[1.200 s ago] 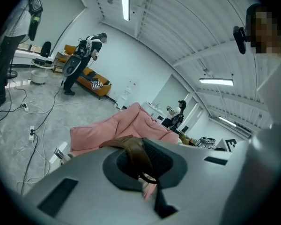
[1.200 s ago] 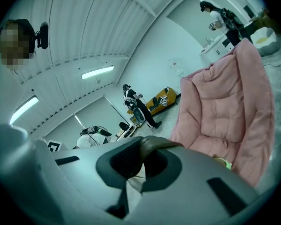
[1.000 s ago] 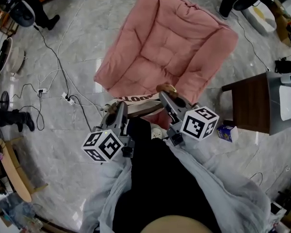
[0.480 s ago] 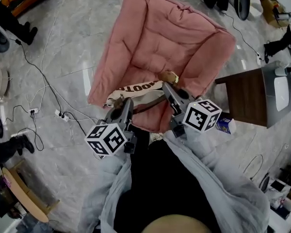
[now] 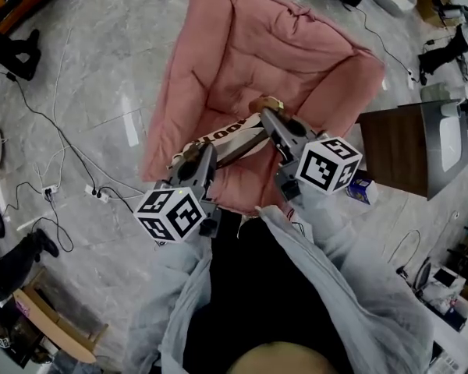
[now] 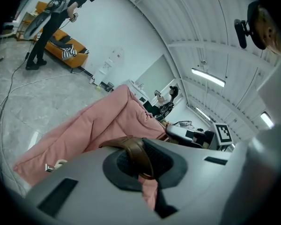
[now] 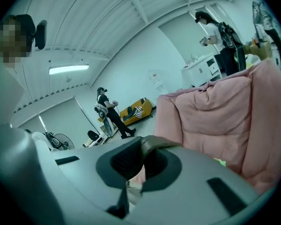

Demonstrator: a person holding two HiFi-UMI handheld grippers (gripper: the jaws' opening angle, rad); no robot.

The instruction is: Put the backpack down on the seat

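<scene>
- The floor (image 5: 101, 61) is pale grey marble-look tile with a shine to it; black and white cables (image 5: 62, 142) trail across its left side.
- A pink padded seat (image 5: 281, 68) stands on it, filling the upper middle of the head view.
- Just right of the seat is a dark wood table (image 5: 394, 150), with a small blue box (image 5: 361, 190) on the floor at its near corner.
- The left gripper view shows a bright hall with white walls, ceiling strip lights, an orange sofa (image 6: 61, 43) and a standing person (image 6: 49, 22) well beyond the seat.
- The backpack (image 5: 226, 135) shows as a cream band with dark letters, stretched between the two tools above the front of the seat cushion; whether it touches the cushion cannot be told.
- The left tool (image 5: 193, 156) is fully closed, its jaws pinching a brown strap (image 6: 136, 156).
- The right tool (image 5: 267, 117) is fully closed too, clamped on the strap's other end.
- A second ago the backpack hung at the seat's near edge; now both tools and the band lie further in, over the cushion.
- The seat sits nearer and larger in the head view than before, and the table has slid towards the right edge.
</scene>
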